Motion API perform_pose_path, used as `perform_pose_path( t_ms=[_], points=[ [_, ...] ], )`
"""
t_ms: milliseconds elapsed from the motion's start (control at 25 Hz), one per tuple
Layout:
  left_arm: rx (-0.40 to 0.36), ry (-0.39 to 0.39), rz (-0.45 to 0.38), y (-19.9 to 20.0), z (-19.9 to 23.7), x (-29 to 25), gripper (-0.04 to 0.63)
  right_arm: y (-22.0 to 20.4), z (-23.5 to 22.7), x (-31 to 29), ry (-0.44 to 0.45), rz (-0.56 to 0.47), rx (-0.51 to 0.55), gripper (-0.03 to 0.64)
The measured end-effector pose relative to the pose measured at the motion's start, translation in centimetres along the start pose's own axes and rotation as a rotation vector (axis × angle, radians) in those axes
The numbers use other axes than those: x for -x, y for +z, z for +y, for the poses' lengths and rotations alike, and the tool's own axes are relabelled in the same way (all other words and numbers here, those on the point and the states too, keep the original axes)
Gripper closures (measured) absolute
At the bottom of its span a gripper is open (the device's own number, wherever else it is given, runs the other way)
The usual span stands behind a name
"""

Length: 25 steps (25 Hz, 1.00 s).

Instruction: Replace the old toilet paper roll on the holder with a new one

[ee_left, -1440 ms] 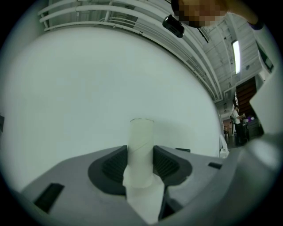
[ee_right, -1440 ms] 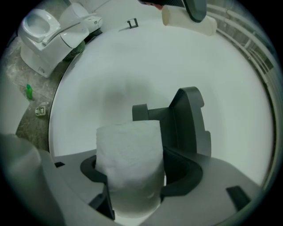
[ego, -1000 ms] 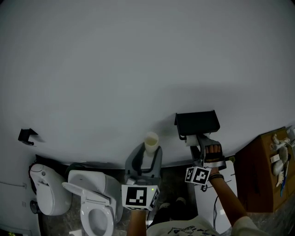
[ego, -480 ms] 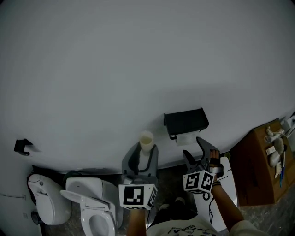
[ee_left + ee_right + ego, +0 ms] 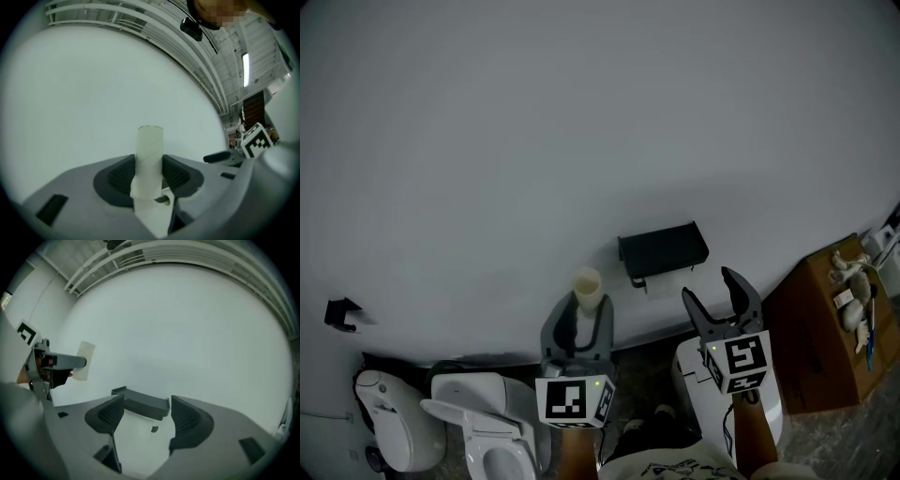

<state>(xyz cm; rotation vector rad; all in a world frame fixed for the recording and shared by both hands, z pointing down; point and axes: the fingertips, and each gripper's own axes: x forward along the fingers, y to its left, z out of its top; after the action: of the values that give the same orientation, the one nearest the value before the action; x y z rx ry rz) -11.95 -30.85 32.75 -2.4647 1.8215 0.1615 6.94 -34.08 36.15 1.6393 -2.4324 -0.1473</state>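
My left gripper is shut on a bare cardboard tube, which stands upright out of the jaws. In the left gripper view the tube sits pinched between the pads, with a scrap of white paper hanging at its base. The black holder is on the wall, to the right of the tube. My right gripper is open and empty, below and right of the holder and apart from it. Ahead of the open jaws in the right gripper view is the holder.
A white toilet with its lid up stands at the lower left. A brown cabinet with small items on top is at the right. A white bin sits under my right gripper. A small black hook is on the wall, far left.
My right gripper has come away from the holder, risen and rolled so its jaws stand upright and open. The left gripper still holds the tube in about the same place.
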Motion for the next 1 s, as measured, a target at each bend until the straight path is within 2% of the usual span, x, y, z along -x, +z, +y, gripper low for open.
perform_pose_path(
  t_ms=[80,120,200,240,400,1000],
  points=[
    [0.002,-0.003,-0.004,0.1,-0.2,0.1,0.411,0.6,-1.0,0.6,-0.028,-0.033,-0.051,0.300],
    [0.002,-0.005,-0.006,0.2,-0.3,0.1,0.411,0.8,-1.4,0.9,-0.044,-0.048,-0.078,0.328],
    [0.003,-0.007,-0.009,0.3,-0.4,0.0,0.411,1.1,-2.3,1.4,-0.076,-0.075,-0.127,0.443],
    [0.003,-0.007,-0.011,0.4,-0.4,0.0,0.411,1.2,-2.6,1.6,-0.090,-0.087,-0.149,0.480],
    [0.002,-0.005,-0.018,0.8,-0.5,0.1,0.411,1.4,-3.5,2.3,-0.130,-0.112,-0.188,0.561],
    [-0.005,-0.002,-0.026,1.3,-0.4,-0.2,0.412,1.4,-3.9,2.5,-0.162,-0.115,-0.192,0.592]
  ],
)
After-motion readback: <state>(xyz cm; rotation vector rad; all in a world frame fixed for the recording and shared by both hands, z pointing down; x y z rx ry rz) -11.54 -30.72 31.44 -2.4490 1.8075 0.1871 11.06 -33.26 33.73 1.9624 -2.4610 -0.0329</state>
